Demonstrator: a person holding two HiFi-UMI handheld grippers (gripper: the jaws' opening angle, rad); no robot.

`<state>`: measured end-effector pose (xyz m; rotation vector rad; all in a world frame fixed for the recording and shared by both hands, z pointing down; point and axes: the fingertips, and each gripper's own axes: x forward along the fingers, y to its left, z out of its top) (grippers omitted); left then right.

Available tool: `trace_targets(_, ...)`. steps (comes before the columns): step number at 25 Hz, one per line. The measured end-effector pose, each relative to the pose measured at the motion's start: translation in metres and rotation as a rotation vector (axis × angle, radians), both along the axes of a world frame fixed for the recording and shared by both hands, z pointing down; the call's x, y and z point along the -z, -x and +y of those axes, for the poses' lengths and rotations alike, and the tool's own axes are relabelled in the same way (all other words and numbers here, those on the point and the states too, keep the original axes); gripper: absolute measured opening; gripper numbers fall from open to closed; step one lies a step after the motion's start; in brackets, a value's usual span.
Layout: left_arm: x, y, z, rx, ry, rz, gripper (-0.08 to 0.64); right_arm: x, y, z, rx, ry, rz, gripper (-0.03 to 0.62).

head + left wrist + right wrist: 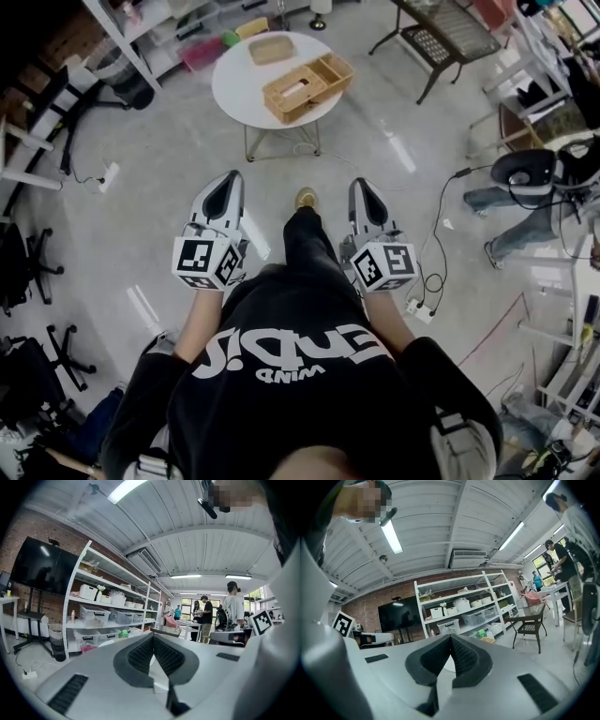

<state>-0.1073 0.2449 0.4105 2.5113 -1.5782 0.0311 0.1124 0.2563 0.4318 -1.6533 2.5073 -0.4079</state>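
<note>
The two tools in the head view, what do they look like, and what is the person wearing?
Both the left tool and the right tool are light grey tapered shells with black ribbed pads. Each carries a white cube with black square markers. The person wears a black short-sleeved T-shirt with white lettering.

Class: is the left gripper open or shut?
Shut: in the left gripper view, the left gripper shows its dark pads meeting at the tips, with nothing held between them.
</note>
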Motion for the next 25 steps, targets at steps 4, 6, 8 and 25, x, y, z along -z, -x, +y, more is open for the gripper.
trace_targets(4,-0.004,0.006,-0.029,-0.001,0.004,0.008,-0.002,-0.007,0.009,-0.028,0.007,0.011,-0.005,-0.002)
trace_targets(6,-0.006,0.009,-0.045,0.004,0.009,0.011,-0.002,-0.009,0.014,-0.043,0.017,0.019,-0.008,-0.002)
trace_targets(8,-0.007,0.011,-0.063,0.012,0.01,0.012,-0.002,-0.012,0.017,-0.061,0.03,0.024,-0.007,-0.002)
trace_targets(25,0.017,0.009,-0.249,0.078,0.027,0.038,-0.002,0.007,0.026,-0.259,0.167,0.063,0.034,-0.002)
